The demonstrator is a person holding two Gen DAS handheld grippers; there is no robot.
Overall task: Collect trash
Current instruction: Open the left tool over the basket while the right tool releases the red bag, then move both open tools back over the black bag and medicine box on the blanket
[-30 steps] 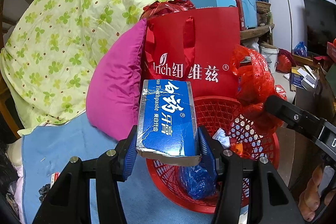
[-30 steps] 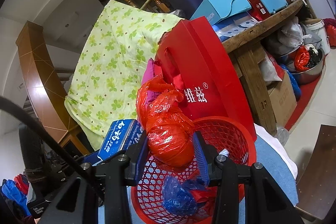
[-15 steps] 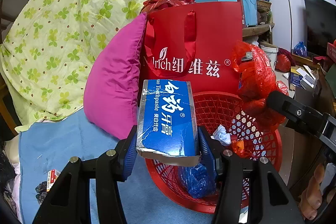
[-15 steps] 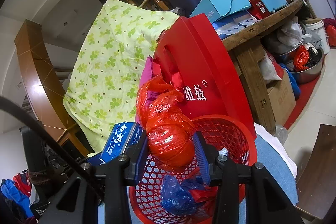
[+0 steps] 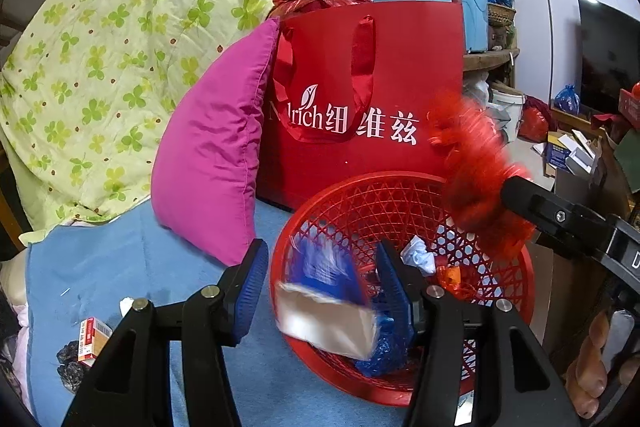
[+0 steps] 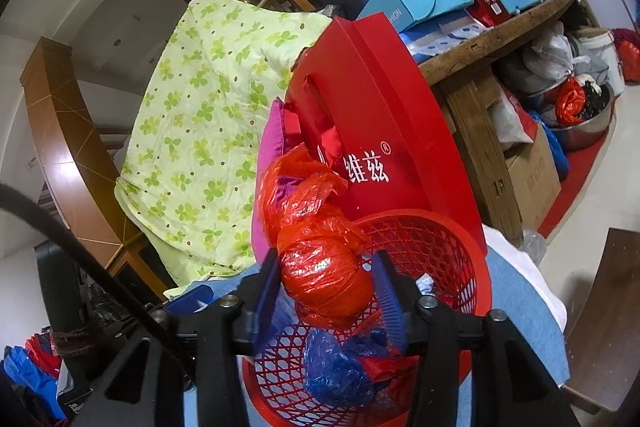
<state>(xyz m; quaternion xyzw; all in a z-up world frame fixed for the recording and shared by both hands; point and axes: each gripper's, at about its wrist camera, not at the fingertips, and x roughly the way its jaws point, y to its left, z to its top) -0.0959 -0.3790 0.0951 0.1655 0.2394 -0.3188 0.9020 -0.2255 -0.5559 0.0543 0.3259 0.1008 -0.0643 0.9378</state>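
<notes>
On the blue-covered surface [image 5: 100,267], in front of a tall red gift bag [image 5: 372,99] and a pink cushion [image 5: 212,167], sits a red mesh basket [image 5: 400,195]. The left gripper [image 5: 320,279] has its jaws released, the blurred blue toothpaste box [image 5: 324,303] between them over the basket's near-left rim. At the right, the right gripper [image 6: 326,287] has its jaws opening around a crumpled red plastic bag [image 6: 320,267] above the basket.

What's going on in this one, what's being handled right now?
A person with a gripper in each hand is dropping trash into the red basket. The left gripper stands open, and the blue toothpaste box, blurred, is falling between its pads into the basket. The right gripper is opening around a bundled red plastic bag above the basket. A small red-and-white carton lies on the blue cloth.
</notes>
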